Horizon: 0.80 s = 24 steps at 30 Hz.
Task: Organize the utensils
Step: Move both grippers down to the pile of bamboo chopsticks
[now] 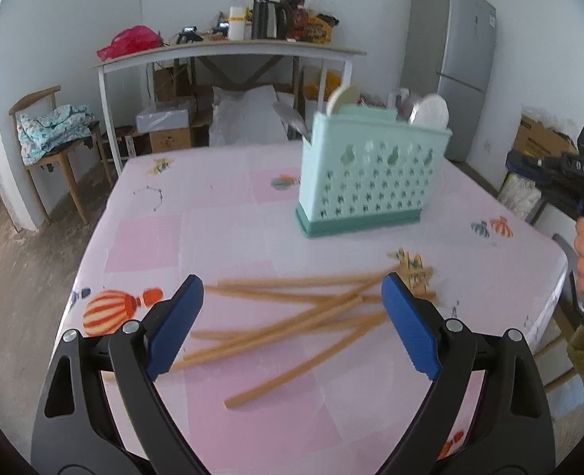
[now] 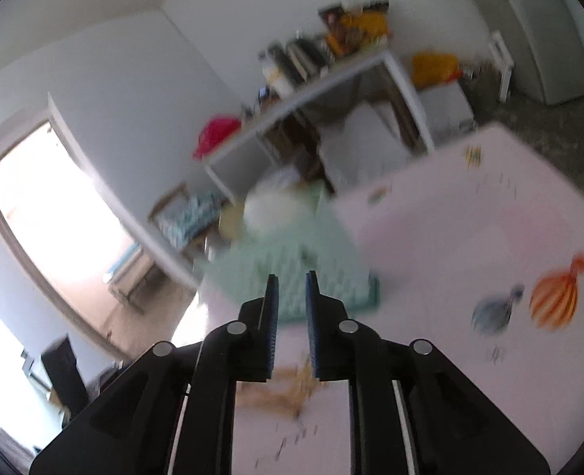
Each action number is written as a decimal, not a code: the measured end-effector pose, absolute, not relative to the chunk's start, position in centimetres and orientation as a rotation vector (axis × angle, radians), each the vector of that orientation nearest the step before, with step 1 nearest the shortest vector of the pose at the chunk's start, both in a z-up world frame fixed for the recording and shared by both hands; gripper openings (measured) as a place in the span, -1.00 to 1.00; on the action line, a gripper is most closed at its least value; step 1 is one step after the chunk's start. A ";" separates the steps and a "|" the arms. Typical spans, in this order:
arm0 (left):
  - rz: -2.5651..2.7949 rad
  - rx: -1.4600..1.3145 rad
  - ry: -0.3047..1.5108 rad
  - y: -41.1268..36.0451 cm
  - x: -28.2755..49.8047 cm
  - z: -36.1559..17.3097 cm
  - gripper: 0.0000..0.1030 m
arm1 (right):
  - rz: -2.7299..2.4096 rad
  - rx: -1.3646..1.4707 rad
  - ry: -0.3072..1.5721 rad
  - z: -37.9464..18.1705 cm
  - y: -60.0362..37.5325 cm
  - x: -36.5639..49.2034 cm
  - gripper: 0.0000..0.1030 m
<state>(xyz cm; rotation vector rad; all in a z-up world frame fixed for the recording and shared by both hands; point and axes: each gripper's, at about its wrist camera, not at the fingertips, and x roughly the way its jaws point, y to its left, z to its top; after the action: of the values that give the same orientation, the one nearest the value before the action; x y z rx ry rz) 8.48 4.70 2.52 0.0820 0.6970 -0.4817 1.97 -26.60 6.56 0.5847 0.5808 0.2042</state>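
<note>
We hold the left tool [image 1: 292, 289] wide above the scattered chopsticks [image 1: 304, 316] on the tabletop [image 1: 220, 237] to straddle one, our right tool [image 2: 292, 277] narrowly parted and empty, facing the mint utensil holder [image 1: 367, 182].

A table [image 1: 228, 237] under a pink patchwork cloth with balloon prints carries the things. A mint perforated utensil holder [image 1: 367, 182] stands on it, and wooden chopsticks [image 1: 292, 316] lie scattered nearer the front edge.

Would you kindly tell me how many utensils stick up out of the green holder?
3: a metal spoon at the left end of the holder, a beige round one beside it, a white round one at the right end. Others may be hidden inside.
</note>
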 end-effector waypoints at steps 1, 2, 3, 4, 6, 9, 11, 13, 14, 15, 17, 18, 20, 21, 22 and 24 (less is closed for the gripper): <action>-0.488 0.090 0.707 4.6 8.2 2.2 0.70 | 0.221 0.585 0.618 5.8 -25.8 1.8 -0.68; -0.498 0.099 0.717 4.5 7.9 1.9 0.70 | 0.234 0.589 0.653 5.0 -25.1 1.6 -0.66; -0.507 0.104 0.726 4.3 7.6 1.6 0.70 | 0.246 0.590 0.702 4.0 -24.1 1.5 -0.66; -0.524 0.111 0.740 4.0 7.3 1.1 0.70 | 0.250 0.587 0.734 3.2 -23.2 1.6 -0.66; -0.551 0.127 0.763 3.4 6.9 0.5 0.64 | 0.253 0.569 0.802 1.6 -21.5 1.6 -0.66; -0.599 0.176 0.775 1.9 6.3 -0.3 0.30 | 0.254 0.541 0.875 -0.2 -19.7 1.8 -0.66; -0.621 0.220 0.766 1.0 6.1 -0.5 0.05 | 0.270 0.547 0.896 -0.6 -19.2 2.2 -0.66; -0.634 0.307 0.749 -0.4 5.9 -0.9 -0.13 | 0.275 0.556 0.902 -0.7 -19.1 2.5 -0.66; -0.637 0.341 0.742 -0.9 5.7 -1.1 -0.26 | 0.275 0.560 0.901 -0.7 -19.3 2.5 -0.66; -0.640 0.394 0.733 -1.6 5.6 -1.4 -0.34 | 0.276 0.563 0.900 -0.9 -19.4 2.4 -0.66; -0.641 0.477 0.719 -2.7 5.4 -1.9 -0.43 | 0.277 0.568 0.899 -0.8 -19.5 2.4 -0.66; -0.644 0.524 0.714 -3.3 5.2 -2.3 -0.48 | 0.277 0.568 0.899 -0.8 -19.4 2.3 -0.66; -0.648 0.577 0.712 -4.0 5.2 -2.7 -0.55 | 0.276 0.566 0.898 -0.8 -19.4 2.1 -0.66; -0.647 0.592 0.712 -4.1 5.1 -2.8 -0.57 | 0.276 0.569 0.899 -0.9 -19.4 2.1 -0.66; -0.648 0.610 0.713 -4.3 5.1 -3.0 -0.58 | 0.276 0.571 0.900 -0.9 -19.7 1.8 -0.66; -0.645 0.639 0.712 -4.6 5.2 -3.3 -0.63 | 0.275 0.574 0.901 -0.9 -19.8 1.8 -0.66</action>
<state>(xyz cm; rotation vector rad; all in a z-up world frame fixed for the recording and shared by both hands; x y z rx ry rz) 5.19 -4.58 -3.25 0.6395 0.7122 -0.6446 1.84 -19.75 -0.90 0.5735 0.9006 0.2752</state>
